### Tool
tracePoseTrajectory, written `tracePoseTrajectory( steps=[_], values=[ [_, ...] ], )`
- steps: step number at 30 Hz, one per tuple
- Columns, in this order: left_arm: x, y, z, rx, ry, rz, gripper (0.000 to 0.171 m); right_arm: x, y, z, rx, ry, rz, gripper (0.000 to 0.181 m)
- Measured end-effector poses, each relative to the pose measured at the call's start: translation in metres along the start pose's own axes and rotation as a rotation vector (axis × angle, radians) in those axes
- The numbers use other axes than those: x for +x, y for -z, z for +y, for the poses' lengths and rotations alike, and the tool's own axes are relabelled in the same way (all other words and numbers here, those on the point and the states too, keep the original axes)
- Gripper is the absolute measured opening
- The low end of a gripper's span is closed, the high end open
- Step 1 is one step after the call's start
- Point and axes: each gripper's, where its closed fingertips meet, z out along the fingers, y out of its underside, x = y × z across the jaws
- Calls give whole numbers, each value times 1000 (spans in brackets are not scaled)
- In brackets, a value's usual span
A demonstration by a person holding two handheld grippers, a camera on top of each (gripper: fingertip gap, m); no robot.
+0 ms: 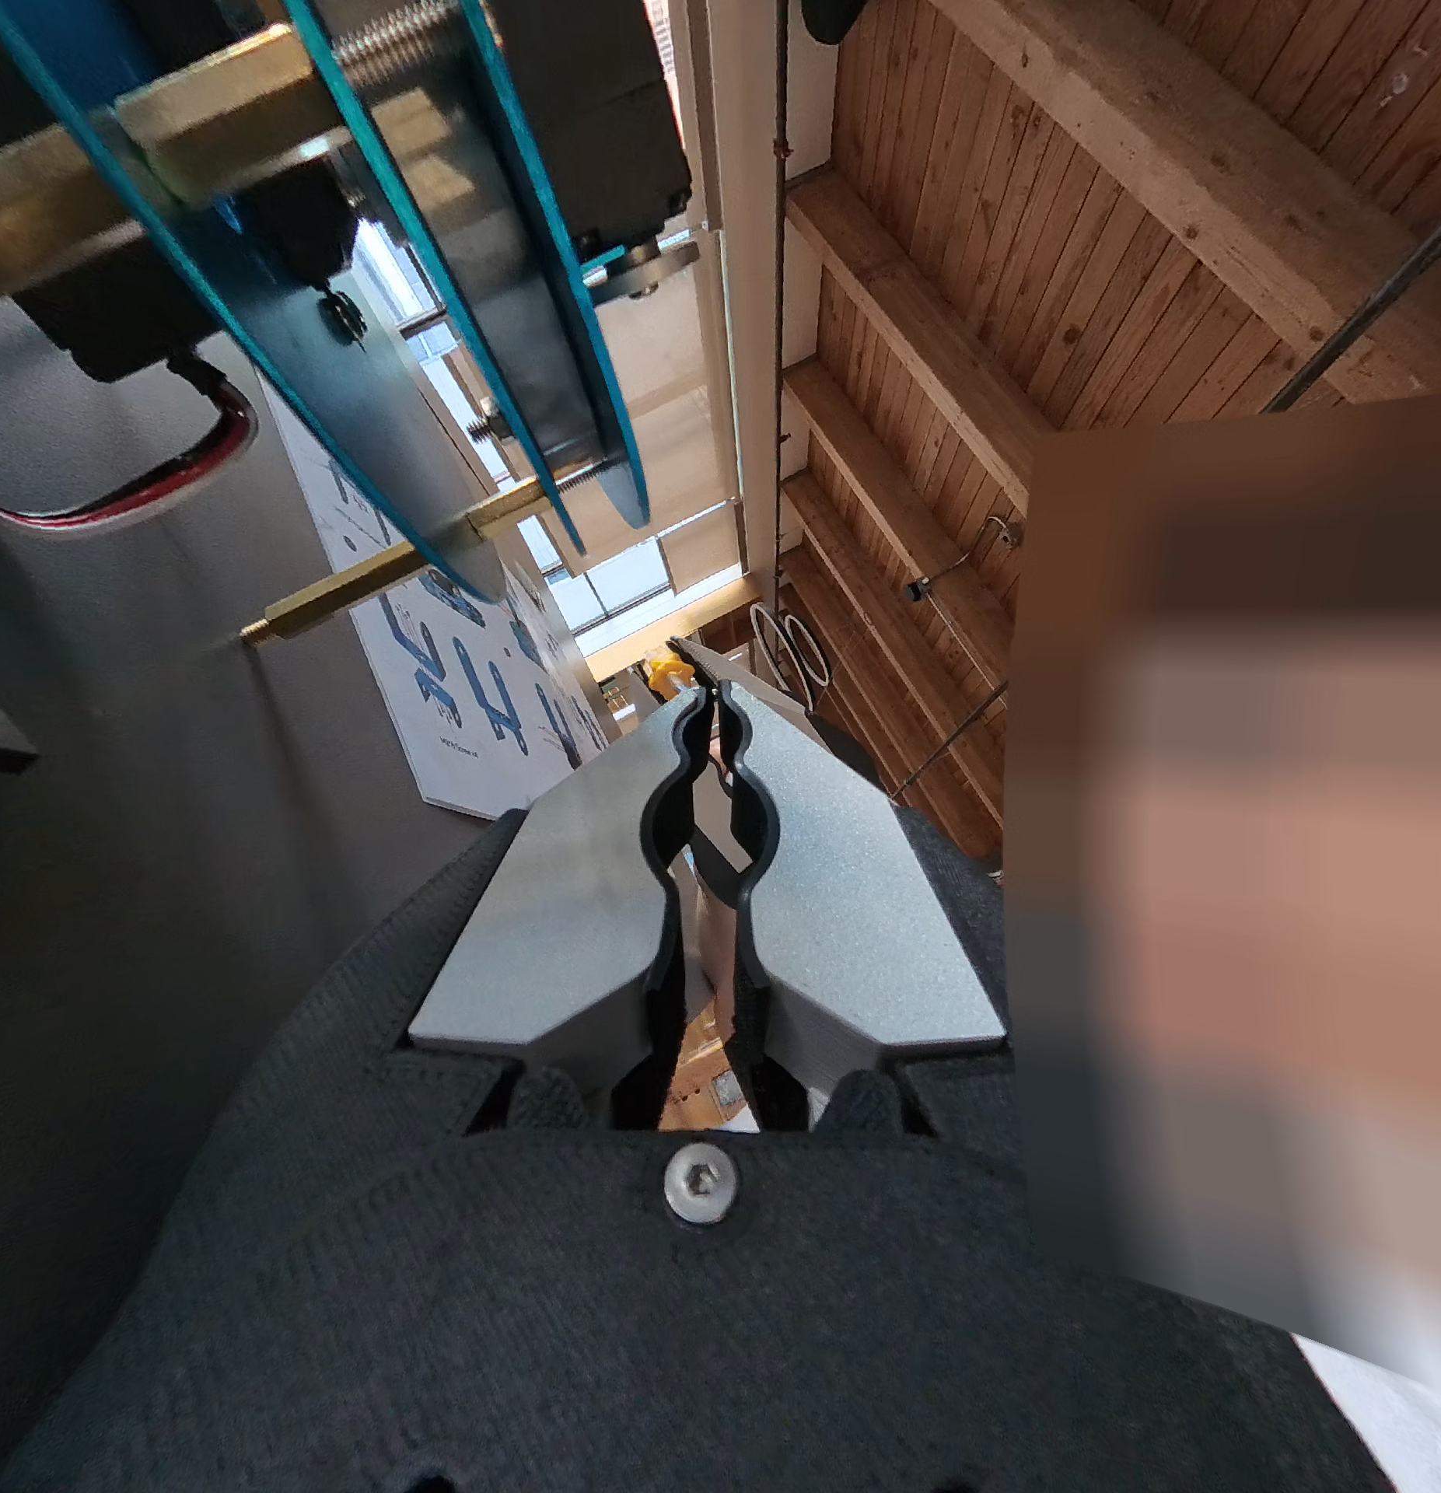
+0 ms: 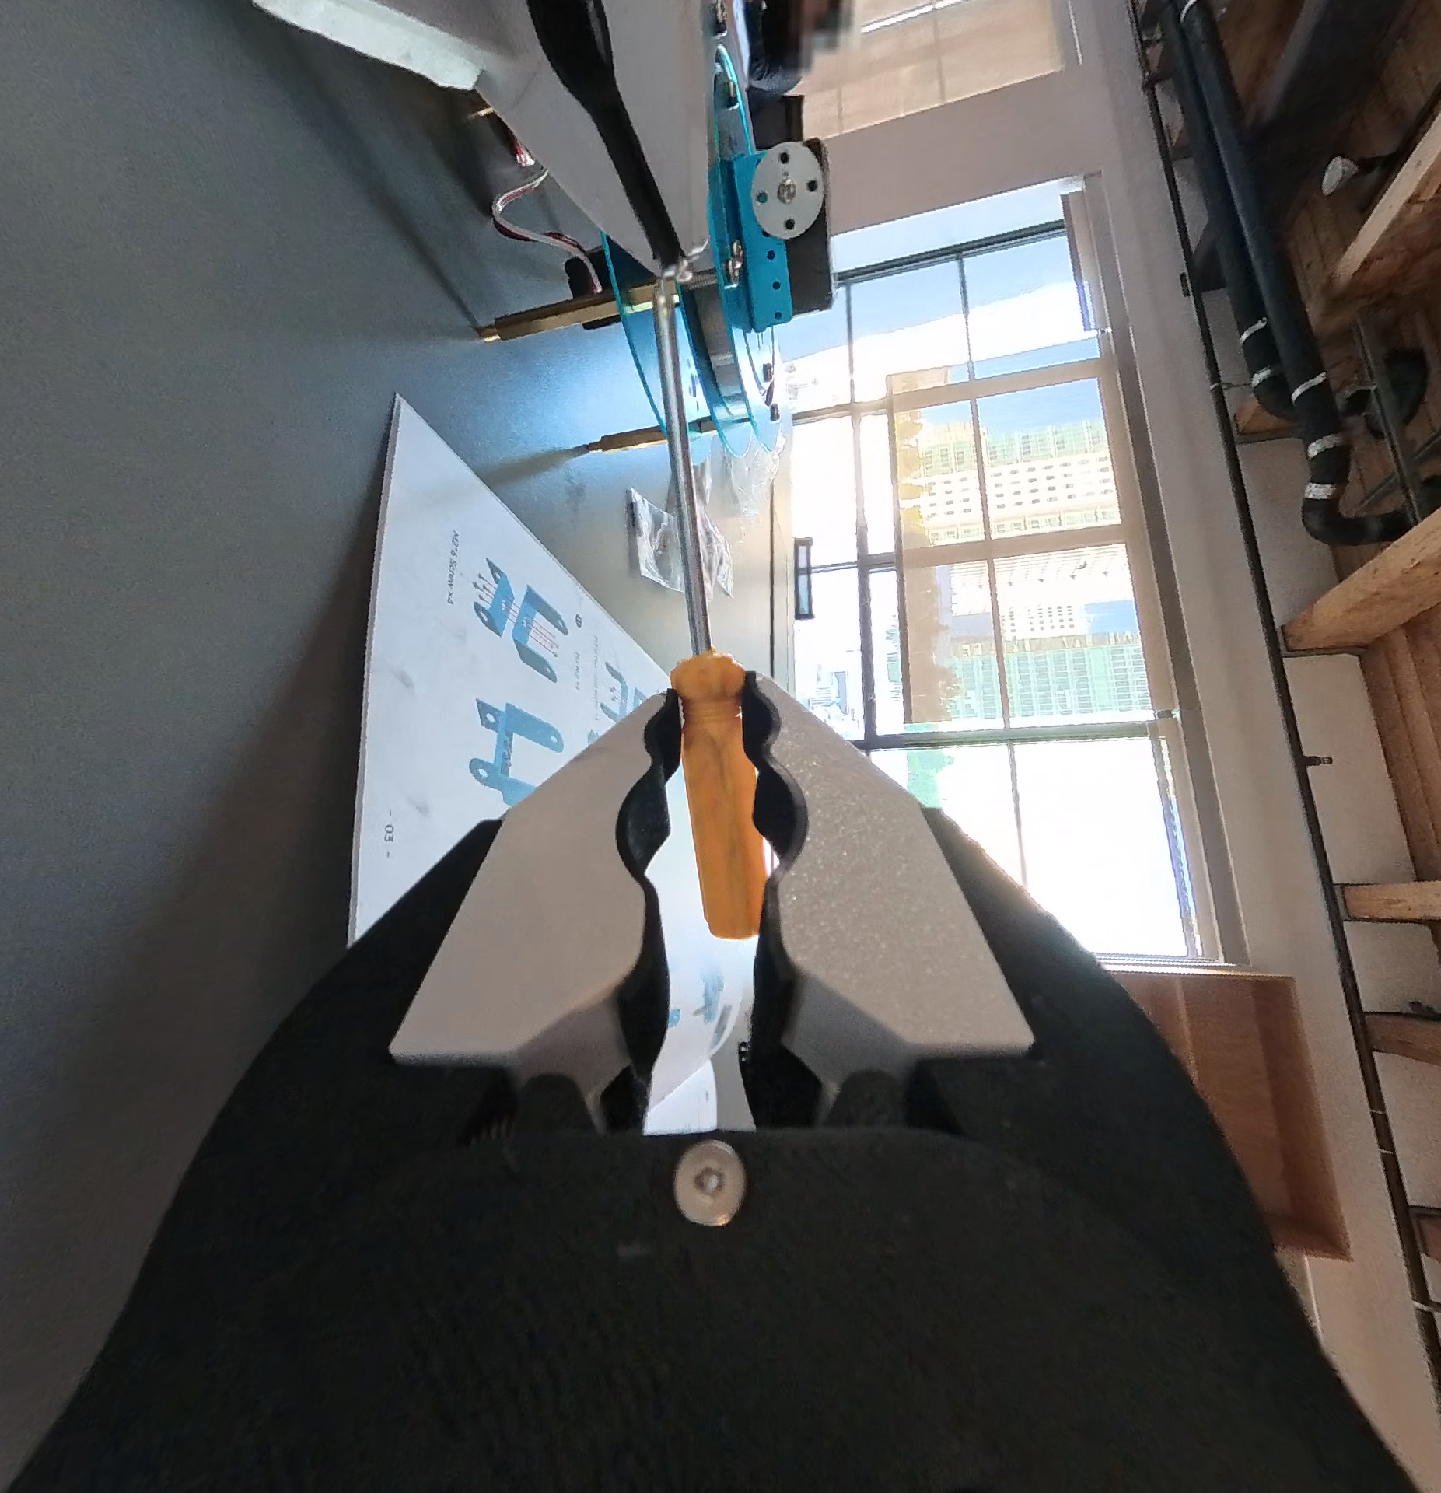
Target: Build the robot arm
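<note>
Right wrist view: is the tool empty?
No, the right tool is shut on the orange handle of a screwdriver, whose metal shaft reaches forward to the blue assembly.

The right gripper (image 2: 713,687) has matt grey, fine-grained plastic fingers (image 2: 555,913) lined with black rubbery wavy pads, set in a black ribbed printed body with a shiny steel hex screw (image 2: 709,1183). They clamp a glossy, translucent orange plastic screwdriver handle (image 2: 721,800) — its shaft (image 2: 684,485) is polished bright metal. The left gripper (image 1: 713,703) shows the same grainy grey finish. Nearby: glossy teal acrylic plates (image 1: 426,339), brass standoffs (image 1: 337,594), a matt white paper sheet (image 2: 450,646), a smooth matt grey tabletop (image 2: 175,485) — and rough, knotty ceiling boards (image 1: 1024,242).
</note>
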Motion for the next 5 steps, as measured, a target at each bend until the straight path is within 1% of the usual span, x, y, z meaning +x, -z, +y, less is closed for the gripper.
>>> tracePoseTrajectory(
  steps=[5],
  values=[
    [-1, 1, -1, 13, -8, -8, 0, 3, 1, 2, -6, -5, 9, 13]
  ],
)
